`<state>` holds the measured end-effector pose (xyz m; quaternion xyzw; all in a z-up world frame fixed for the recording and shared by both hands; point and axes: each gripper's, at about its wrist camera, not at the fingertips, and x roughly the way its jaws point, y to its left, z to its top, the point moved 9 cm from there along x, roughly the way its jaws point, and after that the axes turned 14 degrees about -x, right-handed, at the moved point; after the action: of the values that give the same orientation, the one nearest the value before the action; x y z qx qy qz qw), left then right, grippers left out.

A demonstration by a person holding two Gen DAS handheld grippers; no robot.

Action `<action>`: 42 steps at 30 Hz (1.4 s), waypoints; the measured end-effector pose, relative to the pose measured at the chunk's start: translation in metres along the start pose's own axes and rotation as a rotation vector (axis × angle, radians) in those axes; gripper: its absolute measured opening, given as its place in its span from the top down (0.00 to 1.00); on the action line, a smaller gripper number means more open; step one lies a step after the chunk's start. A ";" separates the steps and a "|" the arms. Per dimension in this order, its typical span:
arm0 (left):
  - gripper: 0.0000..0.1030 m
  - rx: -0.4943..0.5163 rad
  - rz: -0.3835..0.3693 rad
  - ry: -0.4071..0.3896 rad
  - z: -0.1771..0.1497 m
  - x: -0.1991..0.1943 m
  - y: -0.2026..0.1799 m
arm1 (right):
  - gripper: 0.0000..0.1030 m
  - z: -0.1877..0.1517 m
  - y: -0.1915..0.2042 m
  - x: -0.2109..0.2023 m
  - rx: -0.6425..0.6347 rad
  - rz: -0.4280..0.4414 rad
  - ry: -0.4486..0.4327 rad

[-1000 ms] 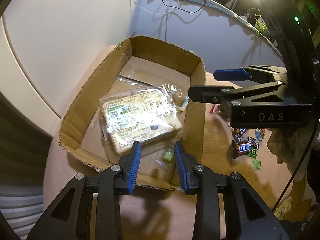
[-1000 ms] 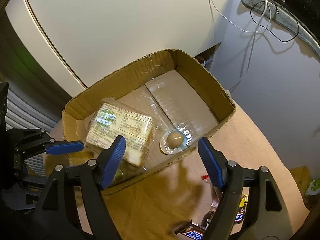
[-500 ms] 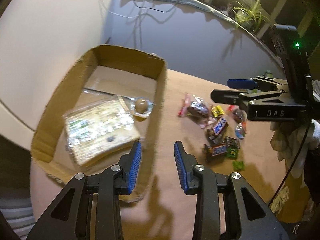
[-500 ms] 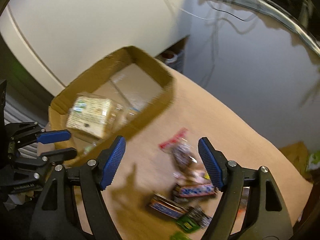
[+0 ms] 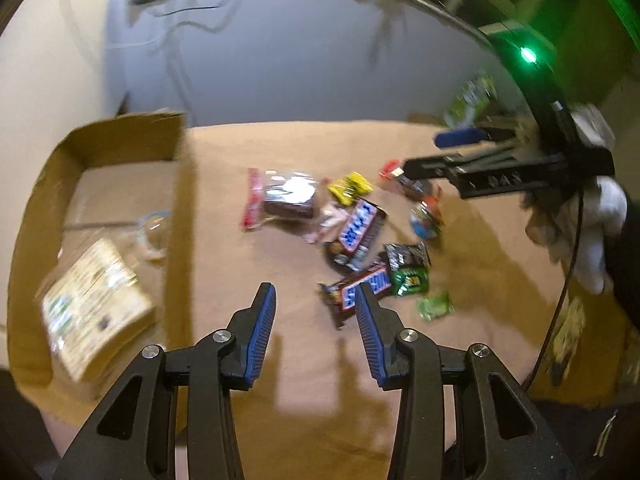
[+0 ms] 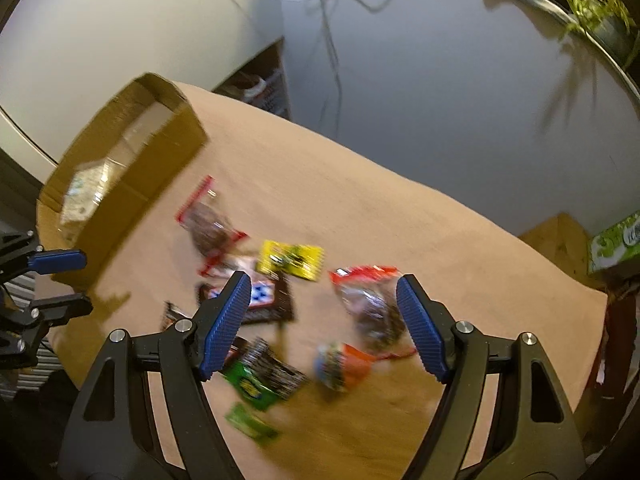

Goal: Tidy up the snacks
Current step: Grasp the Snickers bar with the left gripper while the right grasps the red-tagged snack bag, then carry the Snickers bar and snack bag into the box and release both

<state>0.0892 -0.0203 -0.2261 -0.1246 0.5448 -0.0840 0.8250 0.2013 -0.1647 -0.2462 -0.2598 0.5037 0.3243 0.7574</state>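
A cardboard box point(image 5: 180, 216) stands at the left of a brown table and holds a flat wrapped cracker pack point(image 5: 94, 312) and a small clear-wrapped round snack point(image 5: 154, 232). A pile of snacks lies on the table: a Snickers bar point(image 5: 362, 292), a second chocolate bar point(image 5: 358, 226), a red-edged brownie pack point(image 5: 286, 196), a yellow packet point(image 5: 350, 188) and green candies point(image 5: 410, 280). My left gripper point(image 5: 316, 326) is open and empty, just short of the Snickers bar. My right gripper point(image 6: 322, 326) is open and empty above the pile, over a red-topped packet point(image 6: 370, 300). The box point(image 6: 132, 184) shows at its left.
The table's cloth point(image 5: 304, 392) is bare near me. A grey wall with hanging cables point(image 6: 332, 40) rises behind the table. A potted plant point(image 6: 600, 12) sits on a ledge at the far right. A green box point(image 6: 616, 244) lies off the table's right edge.
Both grippers have swung right, away from the box and over to the snack pile. The pile now sits in front of both. Both stay open and empty.
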 end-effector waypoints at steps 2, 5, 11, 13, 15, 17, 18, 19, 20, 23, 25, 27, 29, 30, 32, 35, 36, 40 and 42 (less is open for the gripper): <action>0.61 0.063 0.005 0.021 -0.003 0.010 -0.013 | 0.24 -0.008 -0.008 0.005 0.002 -0.011 0.018; 0.61 0.151 0.013 0.053 -0.008 0.025 -0.031 | 0.24 -0.020 -0.020 0.013 0.021 -0.008 0.042; 0.61 0.290 0.042 0.106 -0.016 0.049 -0.048 | 0.24 -0.028 -0.027 0.028 0.018 0.022 0.077; 0.61 0.333 0.052 0.117 -0.019 0.055 -0.052 | 0.24 -0.027 -0.026 0.034 0.001 0.033 0.083; 0.61 0.364 0.065 0.125 -0.020 0.061 -0.056 | 0.24 -0.023 -0.023 0.039 -0.011 0.037 0.088; 0.61 0.393 0.075 0.135 -0.021 0.068 -0.057 | 0.24 -0.022 -0.023 0.046 -0.025 0.027 0.100; 0.61 0.404 0.077 0.138 -0.022 0.071 -0.058 | 0.24 -0.021 -0.023 0.050 -0.026 0.029 0.106; 0.61 0.413 0.080 0.139 -0.022 0.074 -0.059 | 0.24 -0.017 -0.023 0.053 -0.026 0.031 0.109; 0.61 0.418 0.085 0.142 -0.022 0.077 -0.060 | 0.24 -0.017 -0.024 0.057 -0.024 0.035 0.115; 0.61 0.415 0.081 0.157 -0.024 0.083 -0.060 | 0.24 -0.016 -0.024 0.064 -0.024 0.038 0.125; 0.61 0.408 0.076 0.156 -0.023 0.084 -0.061 | 0.25 -0.017 -0.024 0.067 -0.024 0.038 0.130; 0.63 0.391 0.064 0.158 -0.023 0.084 -0.061 | 0.25 -0.018 -0.026 0.070 -0.018 0.042 0.133; 0.67 0.381 0.056 0.161 -0.020 0.087 -0.058 | 0.29 -0.018 -0.026 0.071 -0.010 0.043 0.131; 0.69 0.379 0.053 0.160 -0.020 0.086 -0.057 | 0.37 -0.018 -0.027 0.072 -0.004 0.045 0.133; 0.70 0.374 0.048 0.159 -0.021 0.086 -0.056 | 0.46 -0.018 -0.029 0.074 0.002 0.043 0.136; 0.73 0.355 0.037 0.157 -0.021 0.084 -0.053 | 0.58 -0.016 -0.030 0.074 0.004 0.040 0.134; 0.73 0.345 0.032 0.157 -0.022 0.084 -0.052 | 0.59 -0.014 -0.030 0.072 0.003 0.039 0.132; 0.73 0.293 0.010 0.151 -0.025 0.077 -0.044 | 0.62 -0.018 -0.025 0.068 0.009 0.036 0.122; 0.73 0.269 0.002 0.147 -0.026 0.074 -0.039 | 0.63 -0.020 -0.024 0.065 0.011 0.031 0.111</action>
<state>0.0944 -0.0807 -0.2887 -0.0057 0.5877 -0.1643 0.7922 0.2254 -0.1801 -0.3122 -0.2653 0.5509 0.3182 0.7245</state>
